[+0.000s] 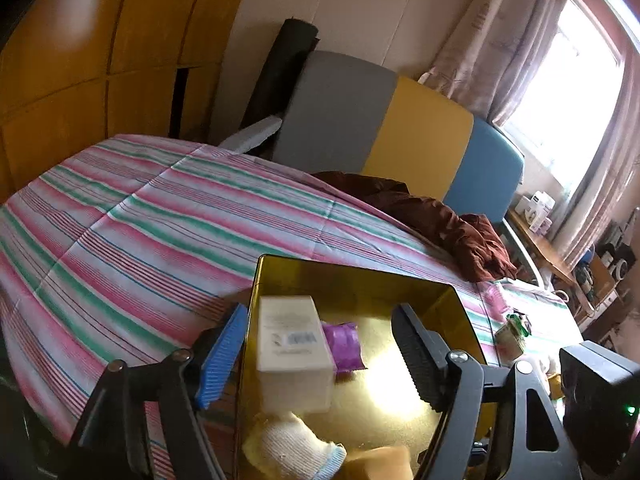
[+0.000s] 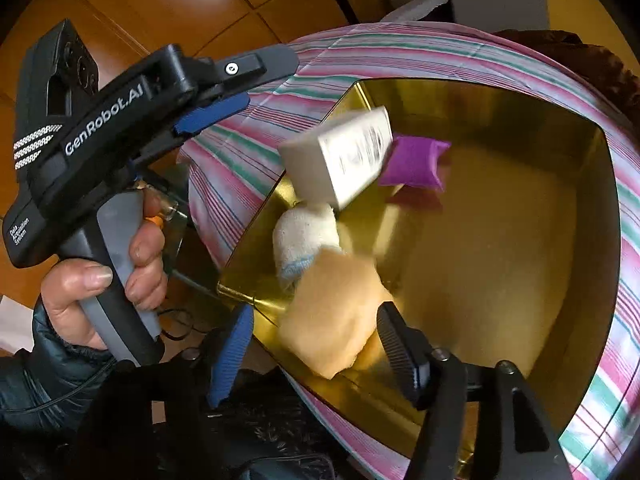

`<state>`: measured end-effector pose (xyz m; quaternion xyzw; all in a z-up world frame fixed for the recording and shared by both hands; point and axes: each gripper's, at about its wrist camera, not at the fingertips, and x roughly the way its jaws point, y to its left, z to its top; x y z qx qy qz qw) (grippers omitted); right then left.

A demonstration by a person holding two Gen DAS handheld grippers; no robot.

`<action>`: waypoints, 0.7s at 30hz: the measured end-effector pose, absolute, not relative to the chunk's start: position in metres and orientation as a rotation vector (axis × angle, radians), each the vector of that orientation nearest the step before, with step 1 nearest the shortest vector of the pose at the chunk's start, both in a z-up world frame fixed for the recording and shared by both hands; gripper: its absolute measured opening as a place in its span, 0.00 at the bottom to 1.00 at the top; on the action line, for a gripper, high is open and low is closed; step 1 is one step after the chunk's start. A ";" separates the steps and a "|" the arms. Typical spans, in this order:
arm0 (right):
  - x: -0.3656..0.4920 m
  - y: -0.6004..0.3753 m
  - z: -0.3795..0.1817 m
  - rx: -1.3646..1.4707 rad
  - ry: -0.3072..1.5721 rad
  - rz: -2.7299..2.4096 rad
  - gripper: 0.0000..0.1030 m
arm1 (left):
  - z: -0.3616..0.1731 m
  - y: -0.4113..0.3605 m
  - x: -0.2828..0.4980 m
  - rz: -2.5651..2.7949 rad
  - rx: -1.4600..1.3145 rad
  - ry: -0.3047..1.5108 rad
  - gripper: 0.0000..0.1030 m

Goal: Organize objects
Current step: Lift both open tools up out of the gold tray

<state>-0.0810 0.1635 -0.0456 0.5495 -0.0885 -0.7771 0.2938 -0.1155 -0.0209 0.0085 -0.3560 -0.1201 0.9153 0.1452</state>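
Shiny gold rectangular metal tin sits on striped bed sheet. Inside: white cardboard box, purple pouch, white sock, tan cloth block. Right gripper fingers apart, straddling cloth block, nearer hand. Left gripper fingers apart, flanking box, long axis pointing away.
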 end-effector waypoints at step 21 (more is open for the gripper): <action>-0.053 0.191 -0.035 1.435 -0.291 -2.233 0.67 | 0.016 -0.004 -0.069 2.698 -1.019 -0.182 0.85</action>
